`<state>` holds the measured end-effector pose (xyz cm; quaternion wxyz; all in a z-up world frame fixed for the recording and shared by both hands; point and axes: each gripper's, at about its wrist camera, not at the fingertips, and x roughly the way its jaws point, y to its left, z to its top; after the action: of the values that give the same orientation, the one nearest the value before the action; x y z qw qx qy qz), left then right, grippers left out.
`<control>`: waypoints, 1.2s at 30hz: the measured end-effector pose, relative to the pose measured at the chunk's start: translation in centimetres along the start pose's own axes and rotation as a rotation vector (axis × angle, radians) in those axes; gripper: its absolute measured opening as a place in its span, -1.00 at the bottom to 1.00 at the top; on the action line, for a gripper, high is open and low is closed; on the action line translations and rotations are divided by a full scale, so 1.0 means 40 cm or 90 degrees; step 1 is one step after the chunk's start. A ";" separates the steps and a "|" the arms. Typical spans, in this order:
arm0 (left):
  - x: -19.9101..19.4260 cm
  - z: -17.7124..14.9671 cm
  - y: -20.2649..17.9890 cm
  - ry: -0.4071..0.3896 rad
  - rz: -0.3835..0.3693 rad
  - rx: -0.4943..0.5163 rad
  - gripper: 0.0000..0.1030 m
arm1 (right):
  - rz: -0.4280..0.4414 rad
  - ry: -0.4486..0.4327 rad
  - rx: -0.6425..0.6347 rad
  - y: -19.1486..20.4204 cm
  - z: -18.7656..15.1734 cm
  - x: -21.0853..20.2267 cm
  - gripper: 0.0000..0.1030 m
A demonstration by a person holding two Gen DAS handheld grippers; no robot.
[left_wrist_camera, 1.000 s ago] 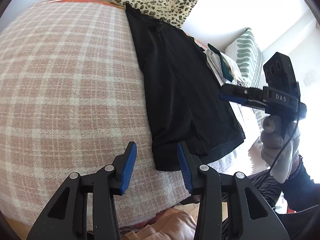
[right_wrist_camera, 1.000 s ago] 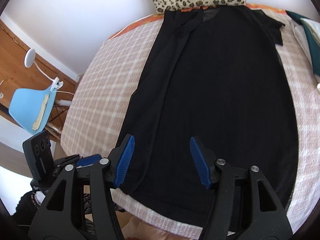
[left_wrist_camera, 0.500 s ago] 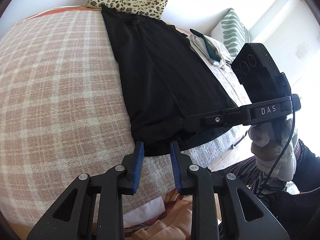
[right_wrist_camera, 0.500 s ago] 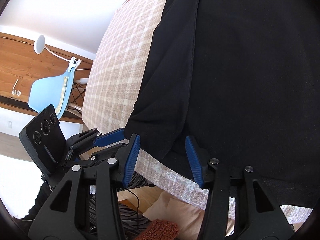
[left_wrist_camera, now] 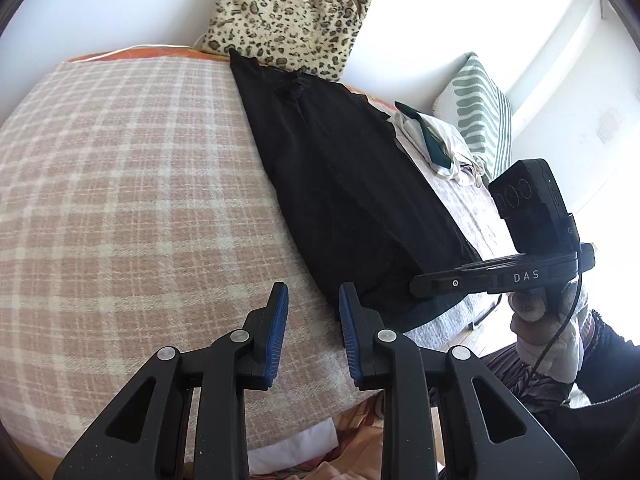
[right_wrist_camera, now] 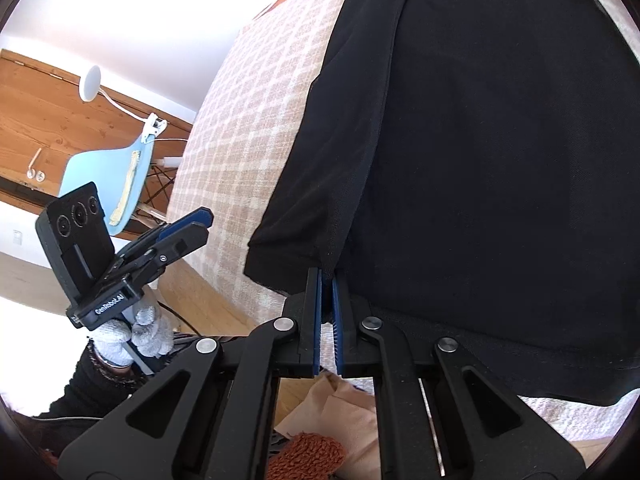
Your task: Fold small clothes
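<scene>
The bed [left_wrist_camera: 120, 200] carried the black garment [left_wrist_camera: 352, 200], spread lengthwise from the leopard-print cushion [left_wrist_camera: 292, 12] at the far end to the near edge. It looked thin, soft and limp, so I judged it would sag and slide unless held at the hem corners. My right claw [right_wrist_camera: 327, 280] was clamped on its near hem. My left claw [left_wrist_camera: 313, 300] hung apart, empty, just left of the near-left corner.
</scene>
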<state>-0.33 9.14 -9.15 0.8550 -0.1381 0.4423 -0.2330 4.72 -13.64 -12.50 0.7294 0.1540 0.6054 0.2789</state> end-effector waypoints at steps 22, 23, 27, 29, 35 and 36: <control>0.087 -0.045 -0.146 0.036 0.048 0.133 -0.55 | -0.056 0.020 -0.016 -0.016 -0.009 -0.002 -0.89; 0.085 -0.044 -0.156 0.030 0.044 0.141 -0.55 | -0.033 0.036 -0.017 -0.022 -0.008 0.007 -0.89; 0.098 -0.047 -0.191 0.030 0.022 0.173 -0.55 | -0.013 0.034 -0.004 -0.035 0.021 -0.013 -0.88; 0.110 -0.048 -0.196 0.038 0.015 0.181 -0.49 | -0.020 -0.003 -0.010 -0.035 0.055 -0.061 -0.86; 0.181 -0.047 -0.238 0.072 0.022 0.236 -0.38 | -0.011 -0.054 -0.023 -0.042 0.235 -0.143 -0.41; 0.184 -0.049 -0.242 0.074 0.022 0.246 -0.38 | 0.019 -0.042 -0.016 -0.042 0.252 -0.146 -0.42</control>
<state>-0.92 -3.00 -11.08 0.8423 0.0501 0.4404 -0.3067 14.19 -17.30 -6.58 0.7466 0.1632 0.5750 0.2922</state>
